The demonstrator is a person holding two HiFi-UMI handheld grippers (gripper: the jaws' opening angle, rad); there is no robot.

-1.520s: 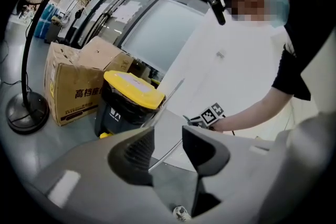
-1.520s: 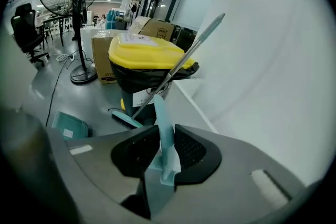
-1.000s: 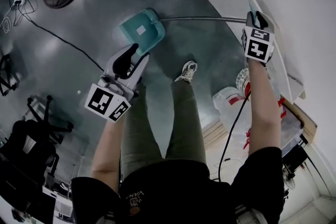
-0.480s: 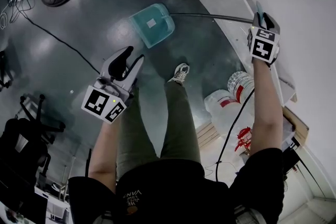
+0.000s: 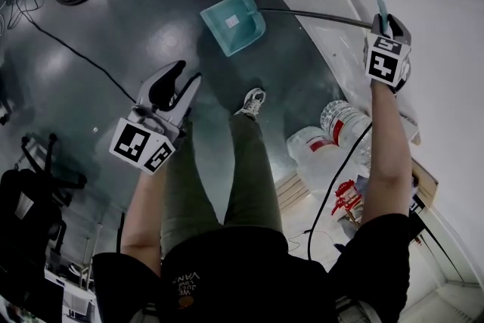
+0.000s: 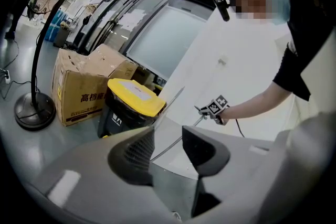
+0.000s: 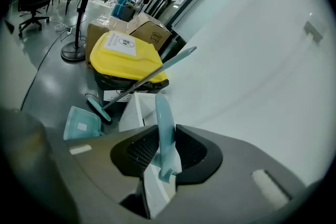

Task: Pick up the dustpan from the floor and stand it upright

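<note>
The dustpan is a teal scoop with a small pale square label on it. It is joined to a long, thin grey metal rod that ends in a flat teal grip. The right tongs are clamped on that grip, a pad pressing on each side, and its tip pokes out past the jaws. From the tongs the rod runs sideways and down to the scoop. The scoop is well apart from them, tilted and low by the grey floor. Whether its edge touches the floor cannot be told.
</note>
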